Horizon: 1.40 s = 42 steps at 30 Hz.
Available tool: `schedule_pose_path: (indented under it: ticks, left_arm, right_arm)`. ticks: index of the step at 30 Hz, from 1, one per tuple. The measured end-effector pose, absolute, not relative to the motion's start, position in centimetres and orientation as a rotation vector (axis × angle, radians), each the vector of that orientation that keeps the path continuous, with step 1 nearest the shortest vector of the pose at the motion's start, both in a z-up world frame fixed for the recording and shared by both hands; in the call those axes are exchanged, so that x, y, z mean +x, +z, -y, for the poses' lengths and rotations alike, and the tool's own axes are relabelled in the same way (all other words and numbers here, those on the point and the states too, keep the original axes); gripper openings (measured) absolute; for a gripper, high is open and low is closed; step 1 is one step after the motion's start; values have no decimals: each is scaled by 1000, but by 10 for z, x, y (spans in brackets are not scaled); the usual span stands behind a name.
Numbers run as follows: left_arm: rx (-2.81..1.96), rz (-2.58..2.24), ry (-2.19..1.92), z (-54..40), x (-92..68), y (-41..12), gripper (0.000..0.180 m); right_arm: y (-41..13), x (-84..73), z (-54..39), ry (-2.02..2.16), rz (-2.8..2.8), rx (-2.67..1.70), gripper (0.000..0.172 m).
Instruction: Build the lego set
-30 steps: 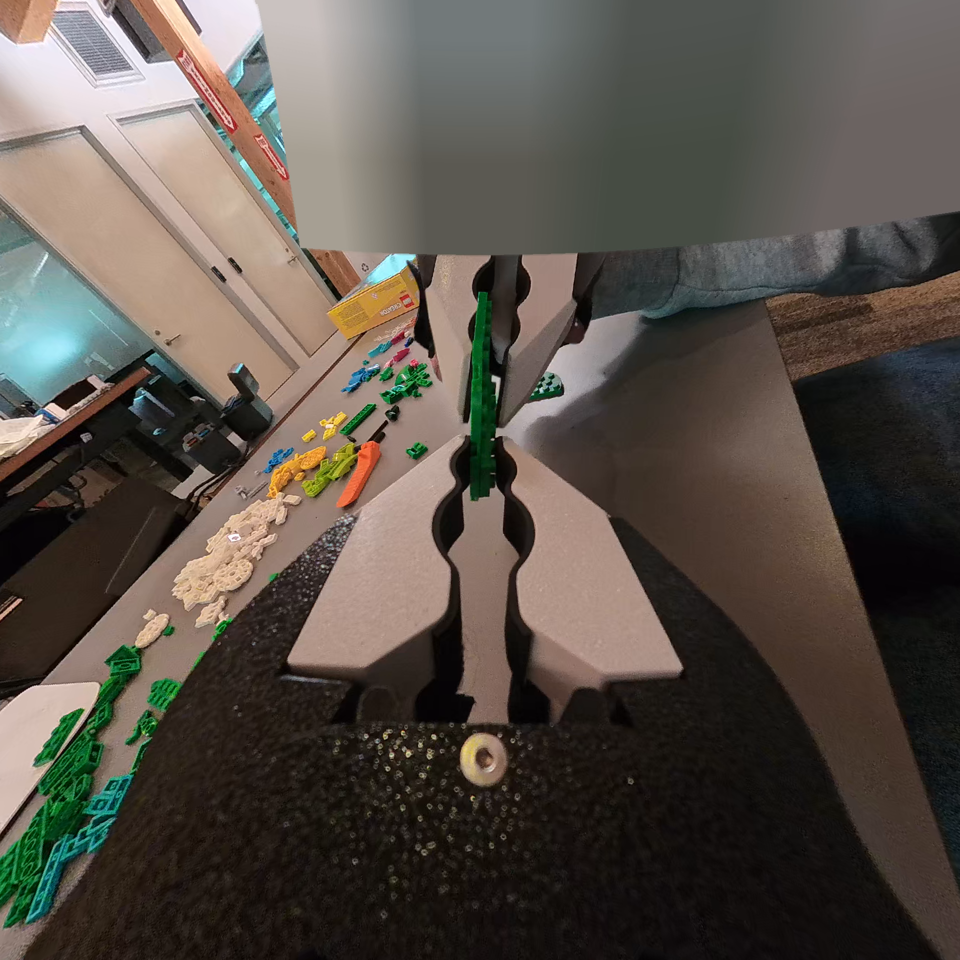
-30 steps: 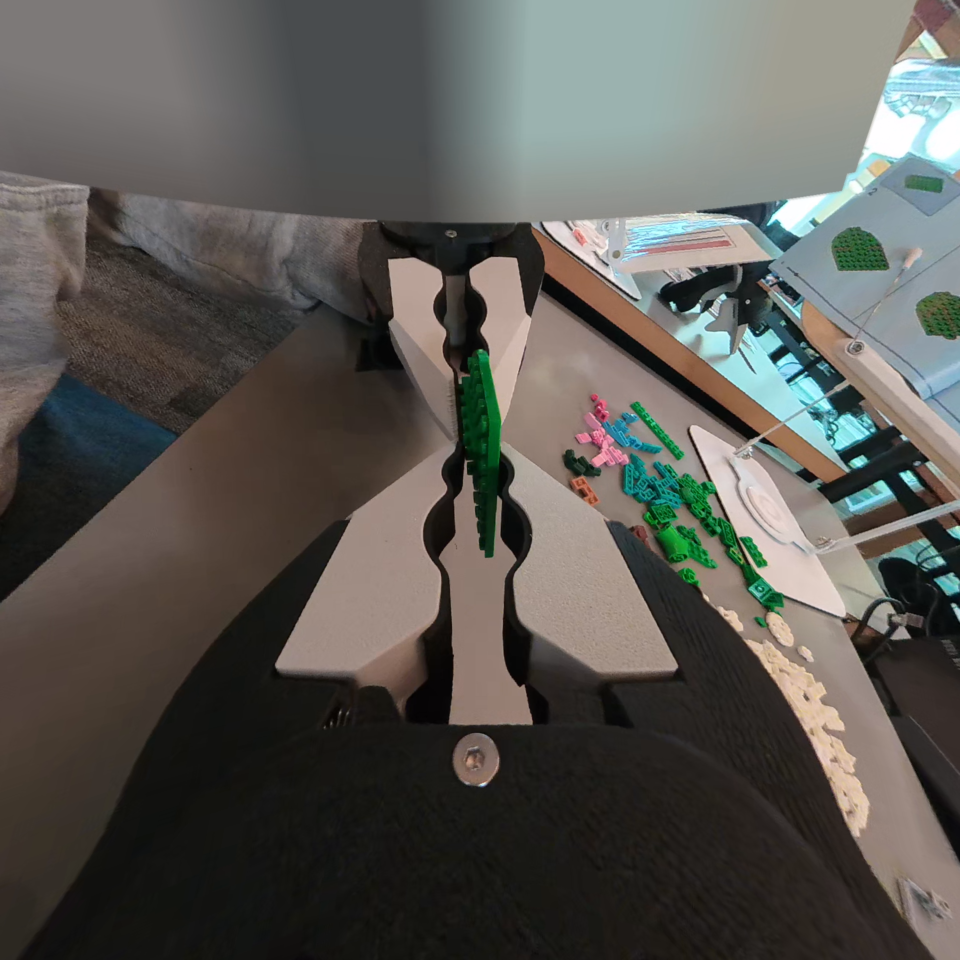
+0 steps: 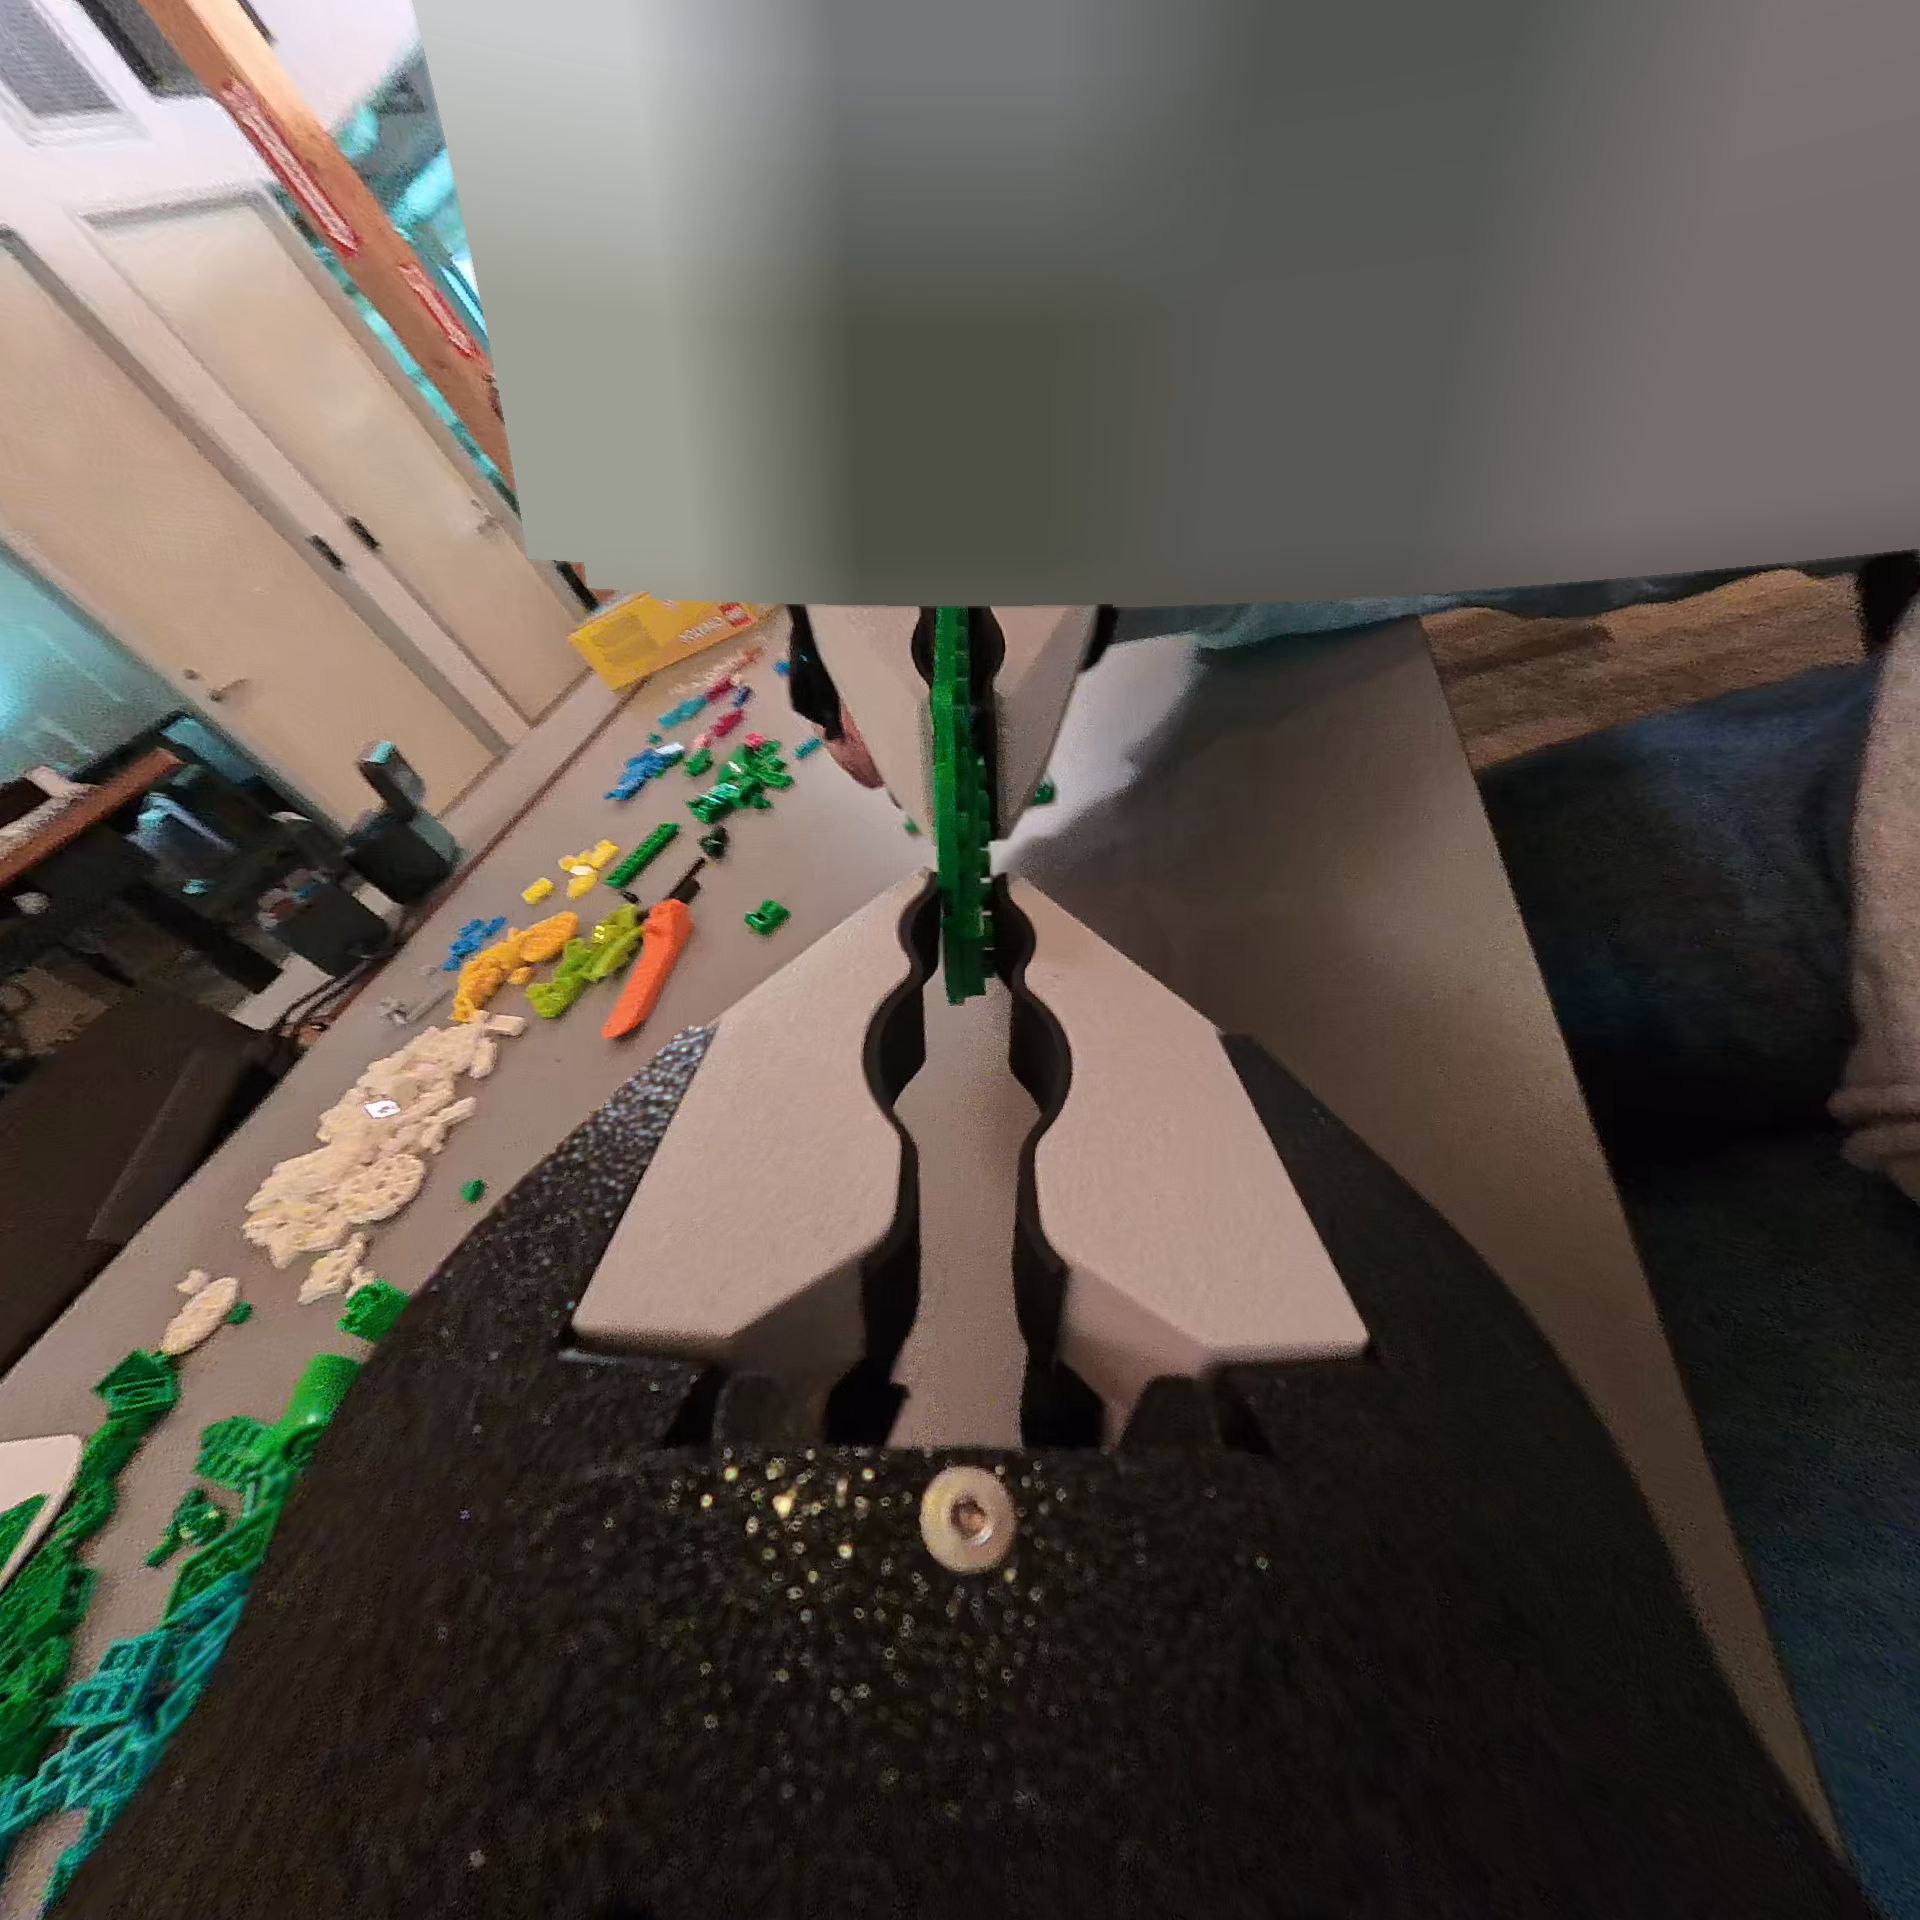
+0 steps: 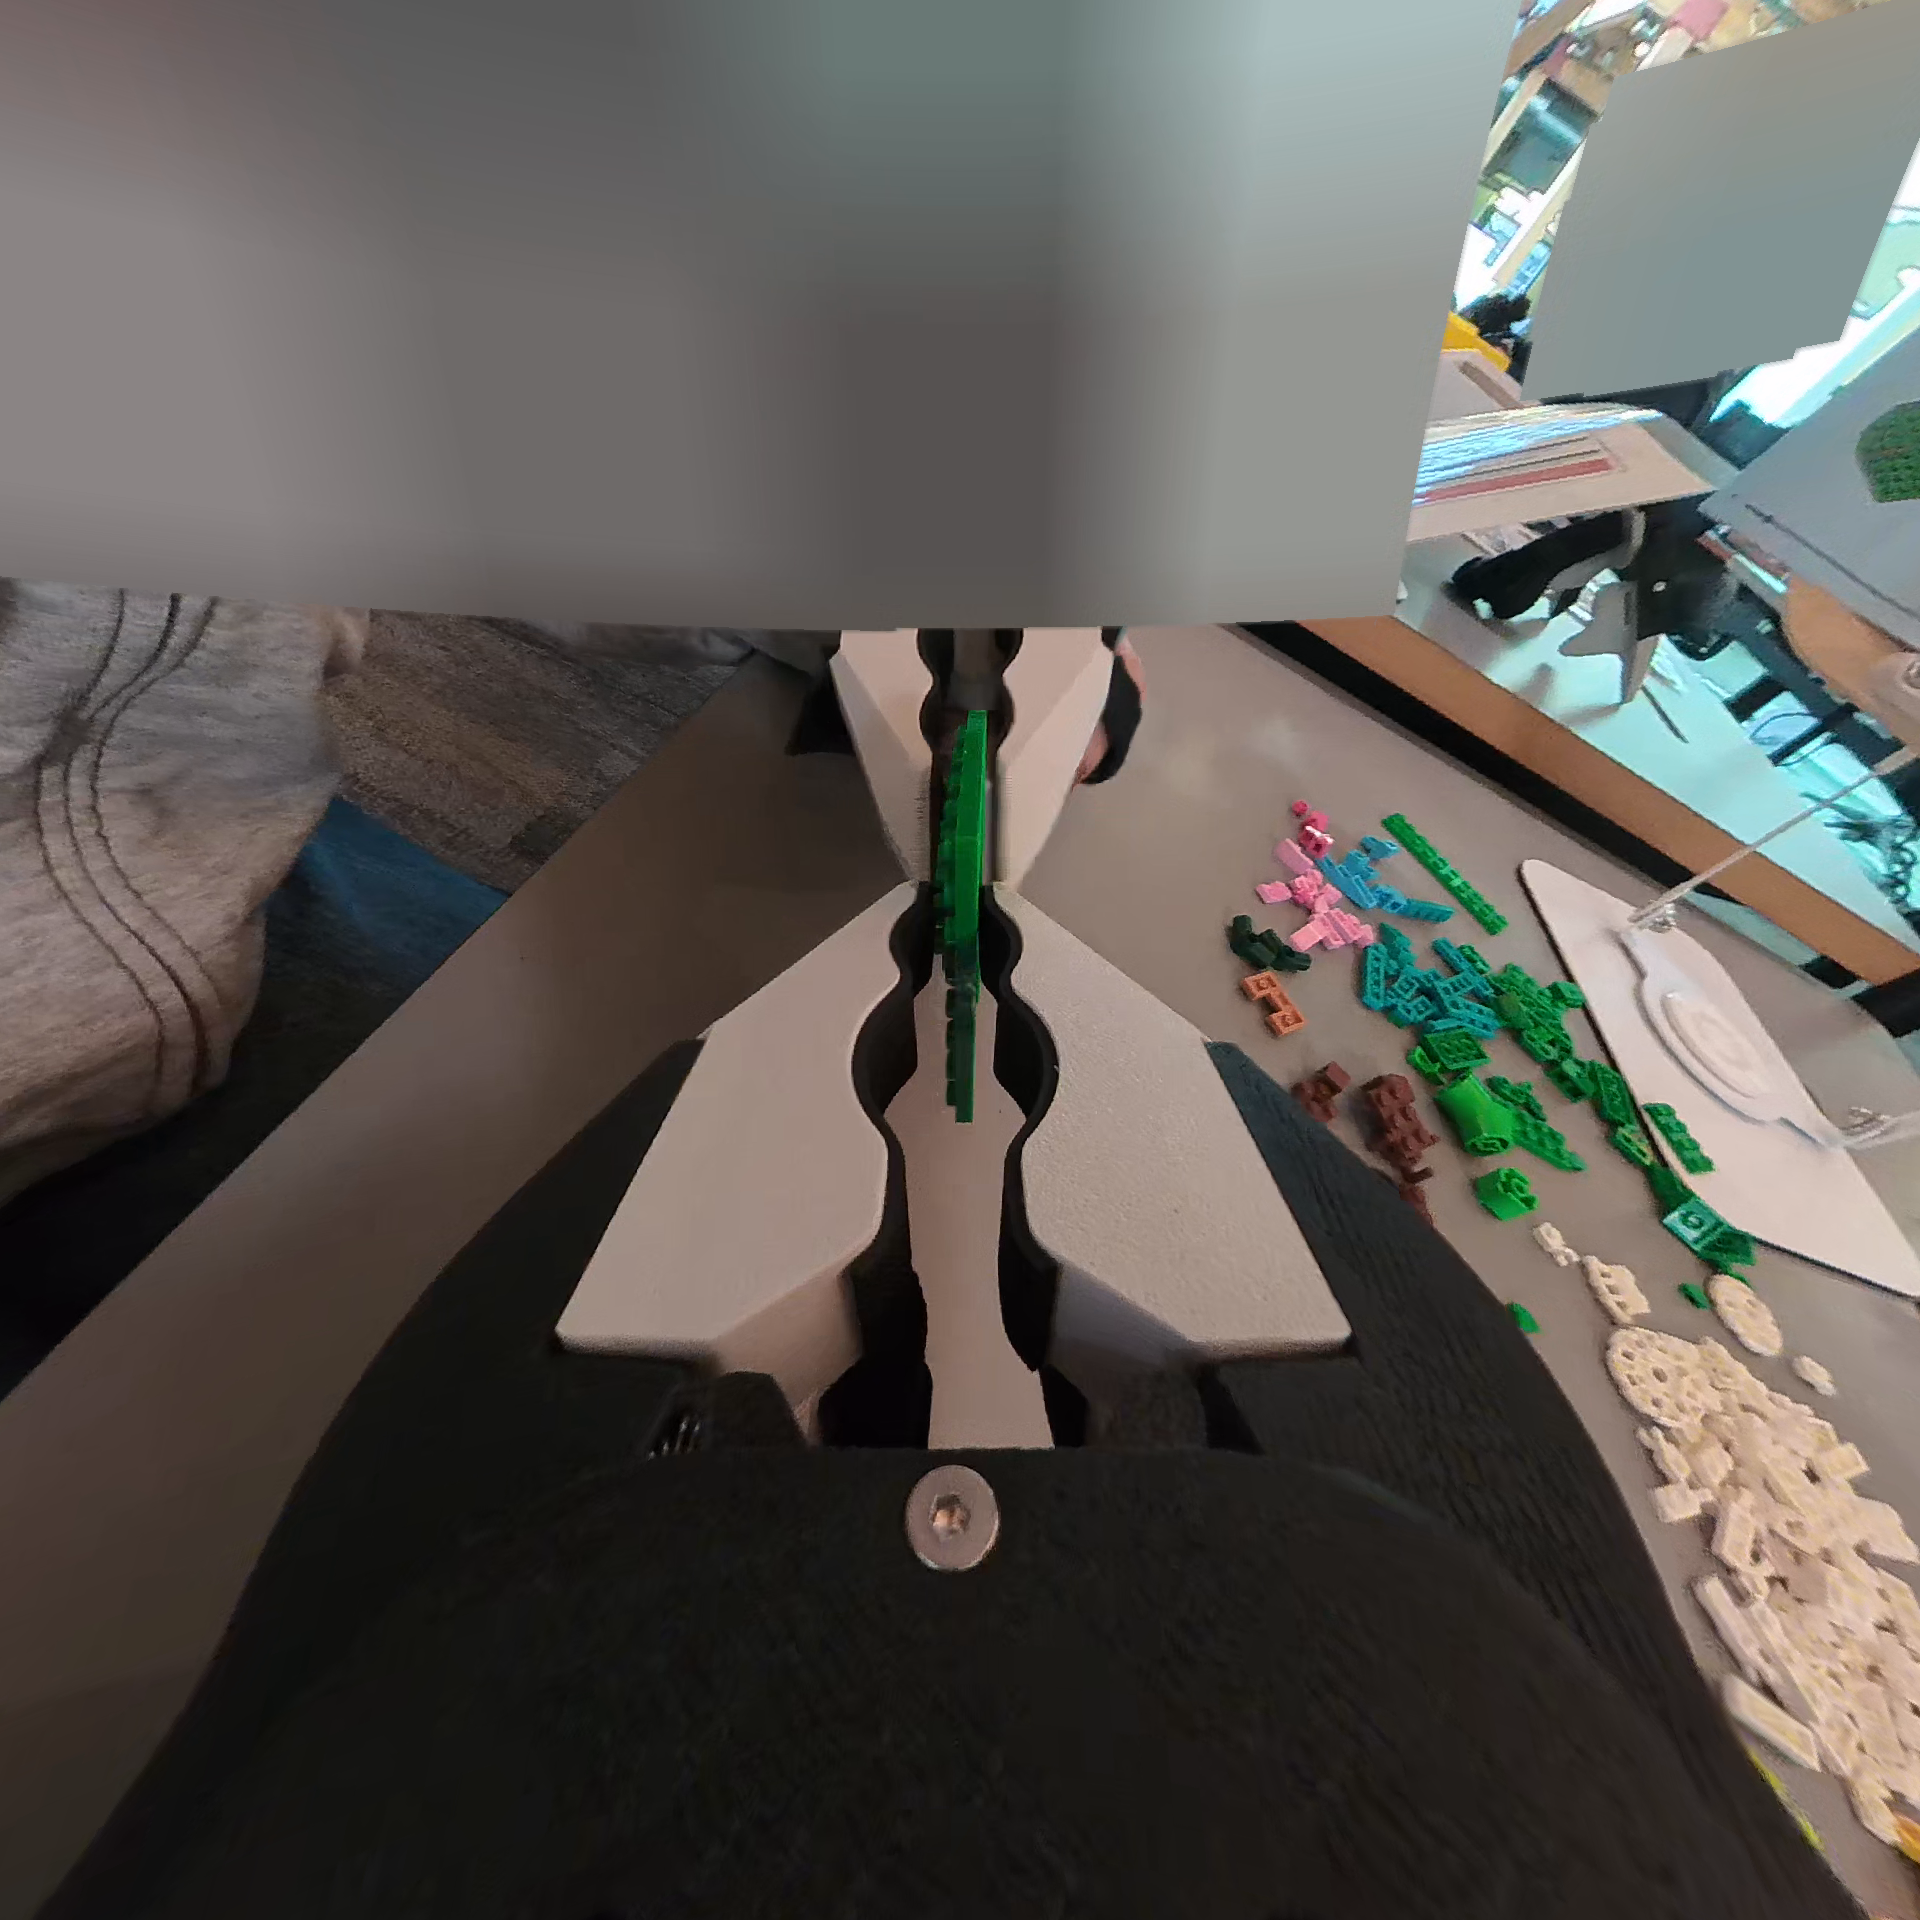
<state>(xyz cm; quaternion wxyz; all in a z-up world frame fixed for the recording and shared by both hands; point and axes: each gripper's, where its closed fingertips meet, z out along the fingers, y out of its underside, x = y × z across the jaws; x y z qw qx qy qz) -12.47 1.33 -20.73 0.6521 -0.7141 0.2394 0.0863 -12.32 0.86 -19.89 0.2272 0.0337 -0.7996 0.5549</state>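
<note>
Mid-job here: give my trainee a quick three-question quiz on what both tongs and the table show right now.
1. True or false: both tongs are shut on one green plate, tip to tip.
2. In the left view, which lies nearest the lime pieces? A) orange tool B) yellow box C) white pile
3. In the right view, what colour are the pieces beside the dark green ones?

Key: 1 true; 2 A; 3 pink.

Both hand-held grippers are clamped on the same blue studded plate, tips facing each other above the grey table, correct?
Not quite: the plate is green, not blue. Both wrist views show it edge-on, pinched by the left hand-held gripper and the right hand-held gripper, tips facing each other above the grey table.
</note>
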Motion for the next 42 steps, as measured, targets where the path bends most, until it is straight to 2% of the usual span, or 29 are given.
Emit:
schedule_pose_path:
  ticks: [2, 16, 32, 37, 42]
  left_arm:
    - [-1563, -481, 242, -14, -131, -197, 24]
    - [-1512, -521, 161, -12, -118, -192, 6]
    - [-1556, -528, 220, -14, -124, -198, 5]
    - [-1556, -487, 232, -17, -128, -196, 12]
    - [-1577, -495, 192, -17, -126, -198, 5]
  right_arm:
    - [-194, -122, -9, 1558, 2180, 95, 6]
    - [-197, -122, -10, 1568, 2202, 77, 6]
    - [-202, -129, -12, 1563, 2248, 1, 6]
    - [-197, -127, -12, 1579, 2209, 25, 6]
    - [-198, -129, -12, 1564, 2197, 33, 6]
